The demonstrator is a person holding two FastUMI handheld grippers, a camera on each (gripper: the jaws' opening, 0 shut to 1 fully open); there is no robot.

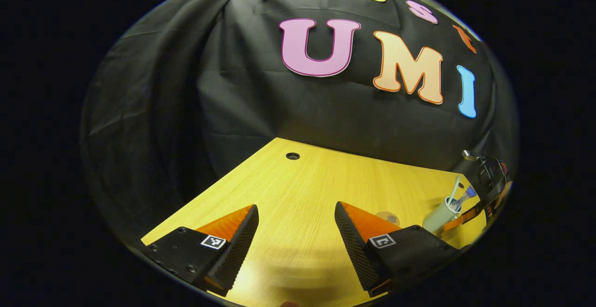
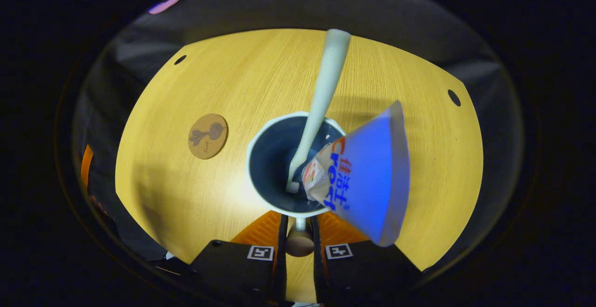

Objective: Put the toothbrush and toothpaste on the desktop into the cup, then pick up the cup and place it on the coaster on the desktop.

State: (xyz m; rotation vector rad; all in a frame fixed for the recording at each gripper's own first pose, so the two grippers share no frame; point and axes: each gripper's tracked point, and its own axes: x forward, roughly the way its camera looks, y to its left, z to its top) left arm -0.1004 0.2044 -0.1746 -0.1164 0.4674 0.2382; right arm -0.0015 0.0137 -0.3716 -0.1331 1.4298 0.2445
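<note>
Left gripper view: left gripper (image 1: 296, 232) is held low over the desk (image 1: 298, 181), fingers spread wide w/ nothing between them. Far right, the cup (image 1: 440, 216) is seen w/ toothbrush (image 1: 454, 188) sticking out, and the right gripper (image 1: 486, 190) is seen next to it. A pale round patch near the right finger could be the coaster, but that can't be told for sure.

Right gripper view: cup (image 2: 288, 165) is looked into from above. Toothbrush (image 2: 321, 97) stands in it, bristle end down, handle leaning out over the far rim. Toothpaste (image 2: 368, 172) is also in, cap end down, tail fanned out over the rim on the right. Right gripper's fingers (image 2: 267, 228) are pressed nearly together on the cup's handle (image 2: 299, 242) at the near rim. Coaster (image 2: 208, 136) lies on the desk left of the cup, near but apart.

Judged: loading is done; lift and move to coaster remain. Risks: the grip is on the handle only, so the cup could swing or slip when raised; the load is top-heavy and leaning, so a tilt could tip toothpaste out; cup could be set half off the coaster if the approach is misjudged.
</note>
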